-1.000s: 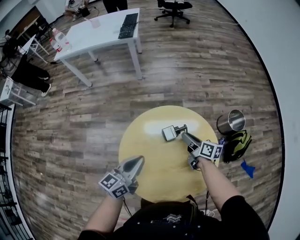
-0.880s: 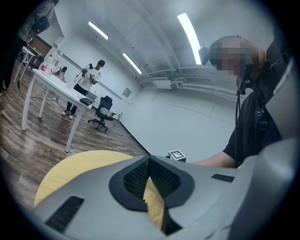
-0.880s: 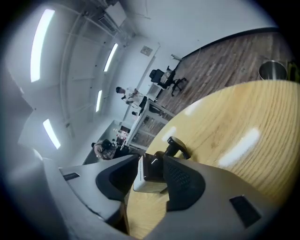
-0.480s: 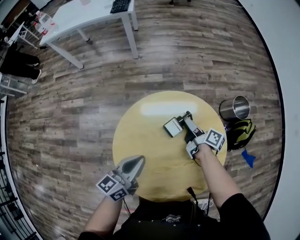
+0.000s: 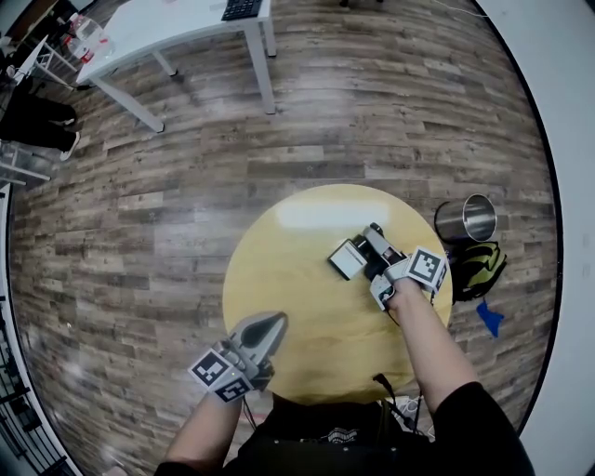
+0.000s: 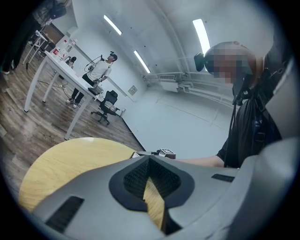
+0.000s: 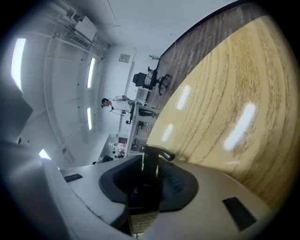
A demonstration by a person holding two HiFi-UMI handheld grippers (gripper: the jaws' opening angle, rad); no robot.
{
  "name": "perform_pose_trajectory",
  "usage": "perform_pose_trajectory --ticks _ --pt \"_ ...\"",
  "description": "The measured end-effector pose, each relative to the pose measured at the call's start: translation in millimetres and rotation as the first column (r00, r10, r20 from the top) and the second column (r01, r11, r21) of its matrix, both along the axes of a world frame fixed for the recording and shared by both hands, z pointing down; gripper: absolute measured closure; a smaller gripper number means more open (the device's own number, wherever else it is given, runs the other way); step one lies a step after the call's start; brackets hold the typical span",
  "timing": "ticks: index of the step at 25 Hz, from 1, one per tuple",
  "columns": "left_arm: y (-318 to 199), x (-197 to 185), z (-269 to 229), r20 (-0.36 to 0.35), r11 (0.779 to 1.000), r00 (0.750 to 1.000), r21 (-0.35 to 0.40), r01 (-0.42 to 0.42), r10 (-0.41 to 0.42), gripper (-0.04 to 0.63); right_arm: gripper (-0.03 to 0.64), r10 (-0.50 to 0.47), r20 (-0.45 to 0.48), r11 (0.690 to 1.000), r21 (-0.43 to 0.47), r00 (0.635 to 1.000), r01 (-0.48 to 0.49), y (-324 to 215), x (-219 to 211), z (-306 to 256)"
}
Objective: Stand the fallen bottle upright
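Observation:
A dark pump bottle with a grey label (image 5: 349, 259) is at the right side of the round yellow table (image 5: 279, 270). My right gripper (image 5: 372, 249) reaches over it from the right. In the right gripper view the bottle (image 7: 149, 174) lies along the jaws, with its neck between the pads and its pump head past the tips. The jaws are closing and the pads press on the neck. My left gripper (image 5: 271, 323) hovers at the table's near left with its jaws shut and nothing in them. In the left gripper view its fingertips (image 6: 149, 182) meet over the wood.
A steel bin (image 5: 465, 217) and a green-black bag (image 5: 479, 270) stand on the floor just right of the table. A white desk (image 5: 177, 28) is far back left. A person (image 6: 99, 70) stands by that desk in the distance.
My right gripper has carried the bottle toward the table's right side and rolled, then settled lower. My left gripper has sunk a little at the near left.

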State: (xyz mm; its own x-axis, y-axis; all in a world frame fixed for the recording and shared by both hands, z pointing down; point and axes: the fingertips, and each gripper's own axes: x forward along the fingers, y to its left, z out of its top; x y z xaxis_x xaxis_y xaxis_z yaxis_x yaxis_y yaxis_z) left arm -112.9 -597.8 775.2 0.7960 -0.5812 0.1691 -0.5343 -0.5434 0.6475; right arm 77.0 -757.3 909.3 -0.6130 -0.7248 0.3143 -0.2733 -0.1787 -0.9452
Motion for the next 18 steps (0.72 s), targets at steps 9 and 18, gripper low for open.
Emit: perform_pose_trajectory --ticks 9,18 --pt "-3.0 -6.9 -4.1 -0.011 1.000 1.000 0.004 0.020 -0.020 0.584 0.511 -0.016 -0.014 0.996 0.086 1.000 0.017 -3.4 -3.5 -14.6" --pt "-3.2 -2.2 -11.4 -0.025 1.000 1.000 0.011 0.012 -0.012 0.584 0.511 -0.086 -0.284 0.940 0.295 0.955 0.172 -7.6 -9.9 -51.5"
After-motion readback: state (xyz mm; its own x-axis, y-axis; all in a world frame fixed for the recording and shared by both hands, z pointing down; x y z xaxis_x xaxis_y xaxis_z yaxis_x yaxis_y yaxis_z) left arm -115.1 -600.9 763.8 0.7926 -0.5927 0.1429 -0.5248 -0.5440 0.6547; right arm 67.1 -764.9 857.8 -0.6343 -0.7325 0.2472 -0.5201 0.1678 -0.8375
